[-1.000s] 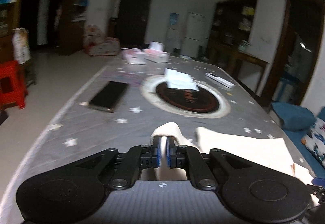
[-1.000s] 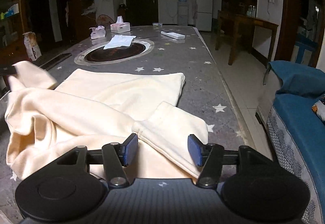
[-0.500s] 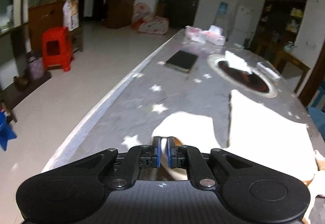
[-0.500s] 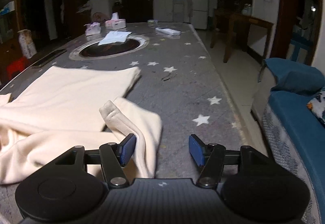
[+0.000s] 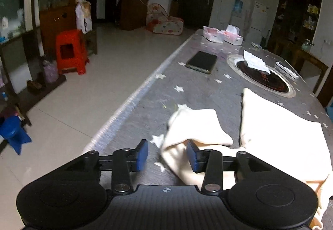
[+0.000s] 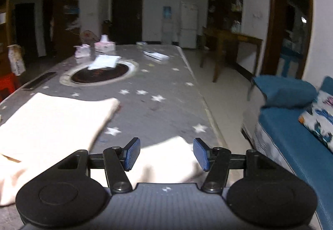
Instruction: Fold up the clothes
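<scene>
A cream sweatshirt [image 5: 276,125] lies on the grey star-print table [image 5: 197,92]. In the left wrist view its left sleeve [image 5: 195,125] lies spread toward the table's left edge. My left gripper [image 5: 167,156] is open, and the sleeve's near end lies loose between its jaws. In the right wrist view the sweatshirt's body [image 6: 52,117] lies flat at left, and the other sleeve [image 6: 166,159] lies between the jaws of my right gripper [image 6: 165,154], which is open and just above it.
A black tablet [image 5: 201,59], tissue packs [image 5: 222,35], a round hotplate [image 5: 262,75] with paper on it and a white remote [image 6: 156,55] lie farther along the table. A red stool [image 5: 70,50] stands on the floor left; a blue sofa [image 6: 295,136] right.
My left gripper pulled the sleeve out to the left and then opened, letting it go. My right gripper, open throughout, moved right over the other sleeve near the table's right edge.
</scene>
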`<state>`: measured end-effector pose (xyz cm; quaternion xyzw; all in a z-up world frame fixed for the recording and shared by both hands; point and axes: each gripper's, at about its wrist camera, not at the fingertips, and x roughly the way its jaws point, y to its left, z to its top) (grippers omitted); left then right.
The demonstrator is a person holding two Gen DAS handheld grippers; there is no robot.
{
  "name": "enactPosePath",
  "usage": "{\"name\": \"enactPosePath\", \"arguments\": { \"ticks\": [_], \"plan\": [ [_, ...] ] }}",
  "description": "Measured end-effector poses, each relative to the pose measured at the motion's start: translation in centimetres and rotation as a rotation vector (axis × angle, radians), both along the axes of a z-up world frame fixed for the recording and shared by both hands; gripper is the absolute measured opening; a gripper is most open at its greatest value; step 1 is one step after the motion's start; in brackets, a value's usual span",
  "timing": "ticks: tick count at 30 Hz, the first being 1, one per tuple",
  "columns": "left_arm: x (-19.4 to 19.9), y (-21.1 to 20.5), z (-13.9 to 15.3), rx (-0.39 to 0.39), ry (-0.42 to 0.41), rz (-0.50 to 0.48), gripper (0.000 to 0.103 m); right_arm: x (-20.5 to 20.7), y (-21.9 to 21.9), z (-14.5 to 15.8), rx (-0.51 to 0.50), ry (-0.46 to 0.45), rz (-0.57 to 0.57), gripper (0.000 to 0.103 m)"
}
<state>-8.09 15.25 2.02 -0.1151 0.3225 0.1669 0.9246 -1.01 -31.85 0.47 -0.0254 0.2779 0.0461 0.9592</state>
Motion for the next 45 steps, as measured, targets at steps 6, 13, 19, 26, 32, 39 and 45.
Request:
{"name": "enactPosePath", "arguments": {
  "ticks": [6,13,19,26,32,39,45],
  "plan": [
    [-1.3,-2.1,1.5,-0.018,-0.061,-0.169,0.042,-0.6,3.4,0.2,0.051,0.062,0.227,0.058],
    [-0.7,-7.8,0.9,-0.043,-0.058,-0.477,0.041,-1.7,7.9,0.1,0.033,0.101,0.499,0.057],
    [0.8,-11.7,-0.4,-0.042,-0.027,-0.630,0.042,-2.4,10.2,0.2,0.003,0.096,0.610,0.057],
    [2.5,-12.2,-2.1,-0.069,0.011,-0.640,0.029,-2.6,11.7,-0.1,-0.011,0.099,0.668,0.057],
    [2.2,-12.2,-2.5,-0.097,0.026,-0.646,0.006,-2.7,12.4,-0.3,-0.017,0.102,0.696,0.057],
    [0.1,-11.8,-1.0,-0.099,-0.002,-0.672,0.005,-3.3,13.2,-0.1,-0.048,0.094,0.740,0.057],
    [-2.5,-11.8,0.2,-0.061,-0.029,-0.740,0.005,-3.8,13.8,0.4,-0.074,0.075,0.780,0.057]
  ]
}}
